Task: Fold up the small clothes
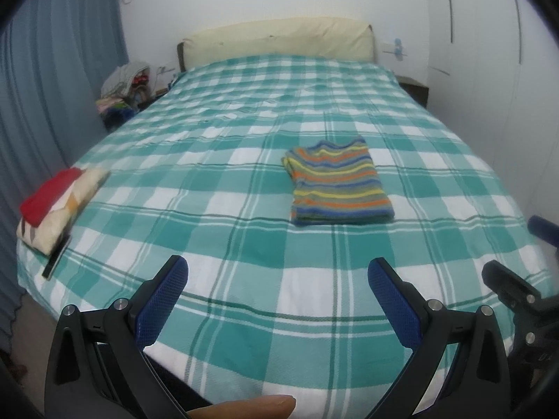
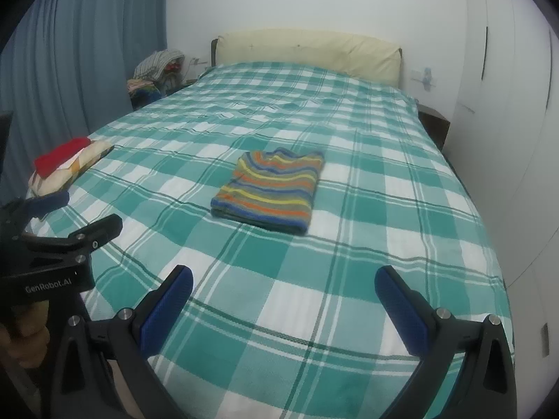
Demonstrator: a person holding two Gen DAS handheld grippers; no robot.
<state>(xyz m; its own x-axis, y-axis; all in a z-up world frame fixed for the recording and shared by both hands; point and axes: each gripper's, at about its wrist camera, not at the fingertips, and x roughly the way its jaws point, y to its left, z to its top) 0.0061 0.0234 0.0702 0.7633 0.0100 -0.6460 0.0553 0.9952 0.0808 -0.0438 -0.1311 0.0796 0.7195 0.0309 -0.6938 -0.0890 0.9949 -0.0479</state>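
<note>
A striped small garment (image 1: 337, 183), folded into a neat rectangle, lies flat on the green-and-white checked bed (image 1: 244, 244). It also shows in the right wrist view (image 2: 270, 190). My left gripper (image 1: 277, 269) is open and empty, held over the near edge of the bed, well short of the garment. My right gripper (image 2: 283, 276) is open and empty too, over the near edge. The left gripper shows at the left edge of the right wrist view (image 2: 63, 216). The right gripper shows at the right edge of the left wrist view (image 1: 517, 251).
A stack of folded clothes with a red piece on top (image 1: 59, 199) sits at the bed's left edge, also in the right wrist view (image 2: 66, 164). A cream headboard cushion (image 1: 276, 40), a clothes pile by the blue curtain (image 1: 127, 87), and white wardrobes (image 1: 489, 70) surround the bed.
</note>
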